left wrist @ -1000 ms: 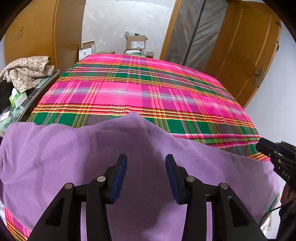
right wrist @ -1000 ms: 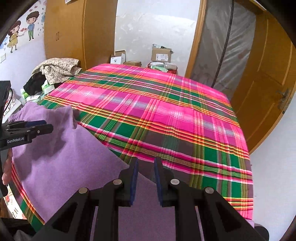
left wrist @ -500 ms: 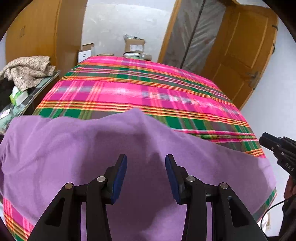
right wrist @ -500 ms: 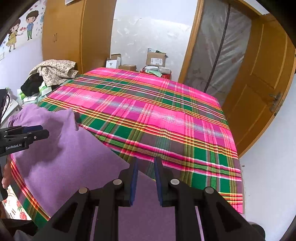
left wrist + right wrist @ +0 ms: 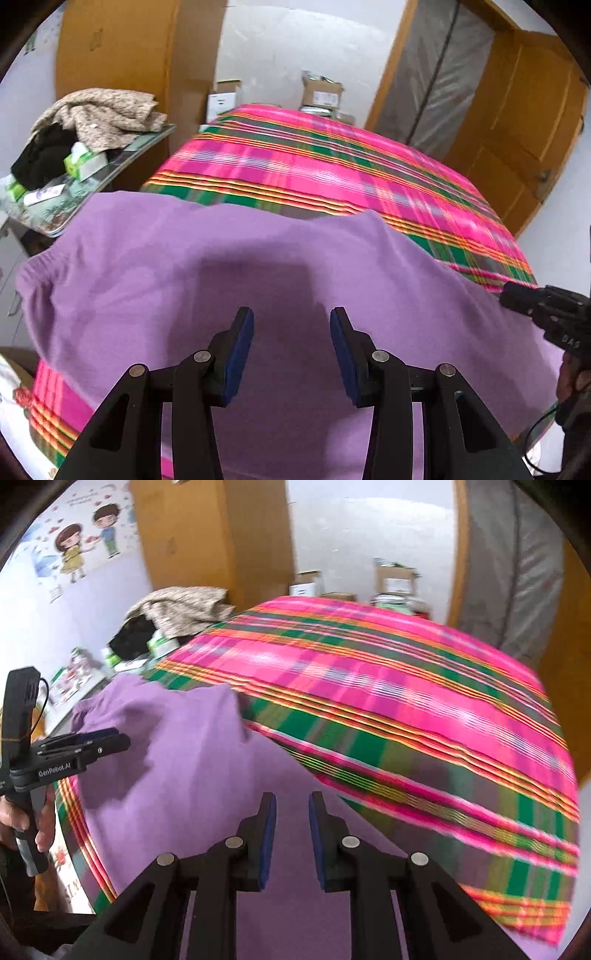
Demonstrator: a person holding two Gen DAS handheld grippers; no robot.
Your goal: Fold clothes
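Observation:
A purple garment lies spread over the near end of a bed with a pink and green plaid cover. My left gripper hovers open over the garment's middle, nothing between its blue pads. My right gripper stands over the right part of the same garment, its jaws narrowly apart and empty. In the right wrist view the left gripper is seen from the side over the cloth's left part, held by a hand. The right gripper's tips show at the garment's right edge.
A side table left of the bed carries a heap of beige and black clothes and small boxes. Cardboard boxes stand beyond the bed's far end. A wooden door is at the right, a wardrobe at the left.
Both views have swung to the left and blurred, bringing the side table and clothes heap further in. Both grippers stay over the purple garment with their jaws much as before.

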